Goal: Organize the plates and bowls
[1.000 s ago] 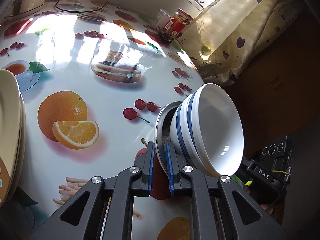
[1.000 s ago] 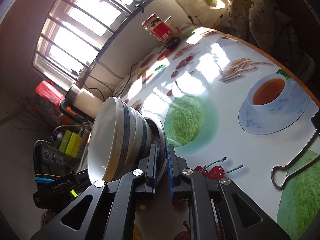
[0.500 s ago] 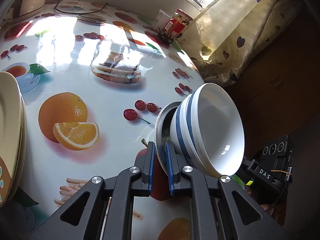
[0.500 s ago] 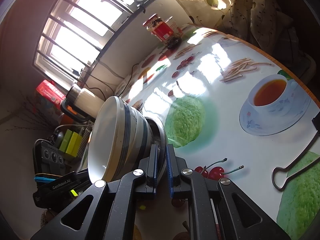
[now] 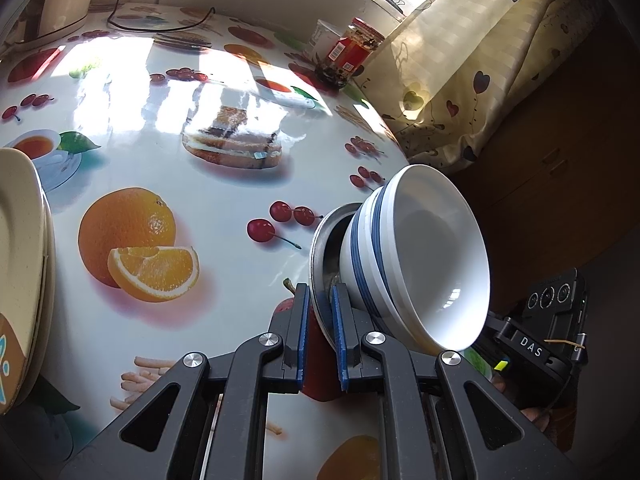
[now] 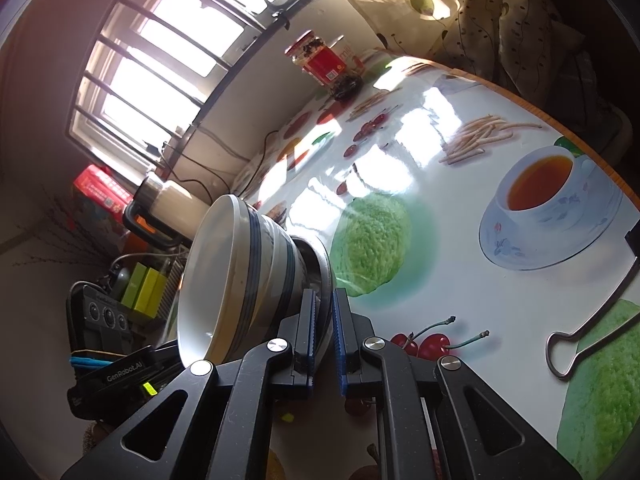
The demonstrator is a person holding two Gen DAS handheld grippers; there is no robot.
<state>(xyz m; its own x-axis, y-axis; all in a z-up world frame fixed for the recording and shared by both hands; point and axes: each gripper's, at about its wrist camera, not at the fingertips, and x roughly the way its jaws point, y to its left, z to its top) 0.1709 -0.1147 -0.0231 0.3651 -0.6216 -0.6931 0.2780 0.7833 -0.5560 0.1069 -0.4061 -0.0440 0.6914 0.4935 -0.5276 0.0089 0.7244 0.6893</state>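
We held the metal plate (image 5: 320, 240) carrying the bowls (image 5: 424, 256) above the table (image 5: 200, 208); left gripper (image 5: 320, 332) and right gripper (image 6: 325, 332) both pinched its rim. Next, probably, lowering it level beside the cream plates (image 5: 20, 260).

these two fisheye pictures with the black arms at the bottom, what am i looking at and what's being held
Each picture comes from a camera on a hand-held two-finger gripper, looking along its fingers; a person holds one in each hand. The left gripper and right gripper are each shut on the rim of a metal plate carrying stacked white bowls with blue stripes, tilted on edge. Below is a table with a fruit-print cover. On it stand a red-labelled jar, cream plates at the left edge, and a wire clip.
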